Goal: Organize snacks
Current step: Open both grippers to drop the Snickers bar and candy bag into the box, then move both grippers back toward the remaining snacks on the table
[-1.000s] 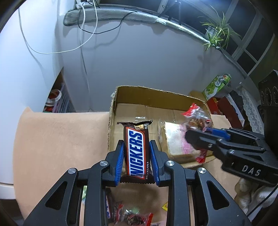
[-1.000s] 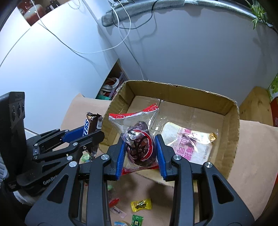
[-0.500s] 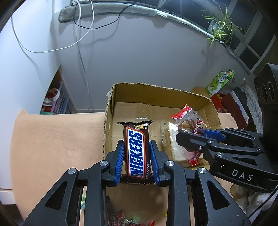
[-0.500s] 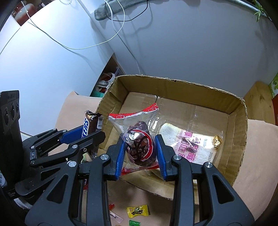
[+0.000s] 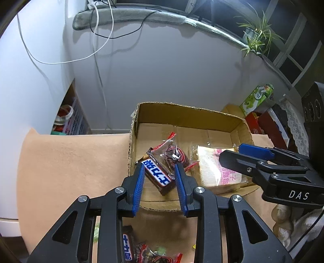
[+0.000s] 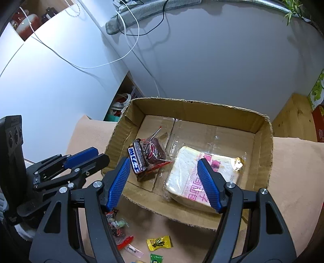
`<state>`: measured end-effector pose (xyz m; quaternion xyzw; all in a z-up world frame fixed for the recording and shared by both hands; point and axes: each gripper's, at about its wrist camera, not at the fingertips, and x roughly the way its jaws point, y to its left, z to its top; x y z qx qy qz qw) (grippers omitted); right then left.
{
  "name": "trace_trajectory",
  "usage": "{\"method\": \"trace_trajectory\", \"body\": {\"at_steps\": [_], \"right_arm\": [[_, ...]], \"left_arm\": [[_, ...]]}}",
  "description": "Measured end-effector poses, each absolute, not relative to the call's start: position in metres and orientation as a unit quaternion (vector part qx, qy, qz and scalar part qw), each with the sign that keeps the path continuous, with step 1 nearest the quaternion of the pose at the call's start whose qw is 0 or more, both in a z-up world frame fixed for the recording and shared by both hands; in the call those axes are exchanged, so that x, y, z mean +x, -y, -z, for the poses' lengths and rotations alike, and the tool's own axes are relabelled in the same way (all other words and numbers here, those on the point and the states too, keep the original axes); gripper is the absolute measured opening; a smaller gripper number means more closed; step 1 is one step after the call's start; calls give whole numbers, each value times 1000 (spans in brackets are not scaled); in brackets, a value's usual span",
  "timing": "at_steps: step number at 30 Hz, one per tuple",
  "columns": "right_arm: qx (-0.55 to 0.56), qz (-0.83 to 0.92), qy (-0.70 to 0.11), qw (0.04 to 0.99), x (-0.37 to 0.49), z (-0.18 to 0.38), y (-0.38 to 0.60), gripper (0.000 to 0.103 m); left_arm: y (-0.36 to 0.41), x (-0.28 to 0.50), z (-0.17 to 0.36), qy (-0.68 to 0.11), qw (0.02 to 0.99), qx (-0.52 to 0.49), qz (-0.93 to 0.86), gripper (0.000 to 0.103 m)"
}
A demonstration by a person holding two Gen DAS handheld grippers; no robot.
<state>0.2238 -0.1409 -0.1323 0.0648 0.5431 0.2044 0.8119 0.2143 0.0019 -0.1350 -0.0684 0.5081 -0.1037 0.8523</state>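
Under both grippers lies a tan cloth point(image 5: 66, 161) spread over the surface, with a cardboard box point(image 6: 261, 145) set on it against a pale grey wall point(image 5: 172, 76). At 12 o'clock in the left view a grey ledge point(image 5: 162, 16) runs along the wall top, white and black cables point(image 5: 101, 40) hang from it, and a spider plant point(image 5: 257, 38) stands at 1 o'clock. A green carton point(image 5: 256, 97) sits at 2 o'clock beyond the box, and a shelf nook point(image 5: 68, 117) with a basket opens at 9 o'clock.

Inside the box, a Snickers bar point(image 5: 157, 175) in brown wrapper with a blue-and-white logo lies tilted at the near left corner, leaning against a clear red-edged packet point(image 5: 172, 153) of dark snacks. Just beside them, toward 3 o'clock, a sliced bread pack point(image 6: 194, 178) with pink print lies flat, a small gold candy point(image 6: 239, 161) at its far edge.

Left gripper point(image 5: 160, 182) hovers over the near wall of the box, its blue fingers spread with the bar loose below them and touching neither. Right gripper point(image 6: 164, 182) hangs above the box too, fingers wide apart and empty, one tip over the bread.

On the cloth at 6 o'clock, outside the box, loose sweets remain: a yellow candy point(image 6: 160, 243), a green one point(image 6: 156, 259), a red packet point(image 6: 119, 232) and a second bar point(image 5: 127, 246).
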Motion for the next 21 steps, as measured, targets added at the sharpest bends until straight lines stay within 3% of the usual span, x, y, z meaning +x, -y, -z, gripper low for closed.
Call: {"method": "trace_trajectory", "body": {"at_steps": [11,21], "right_arm": [[65,-217,-528,819,181,110,163,71],[39,-218,-551,804,122,129,174,71]], "left_arm": [[-26,182,117,-493,861,-84,99,29],[-73,136,116,-490,860,-123,69,29]]}}
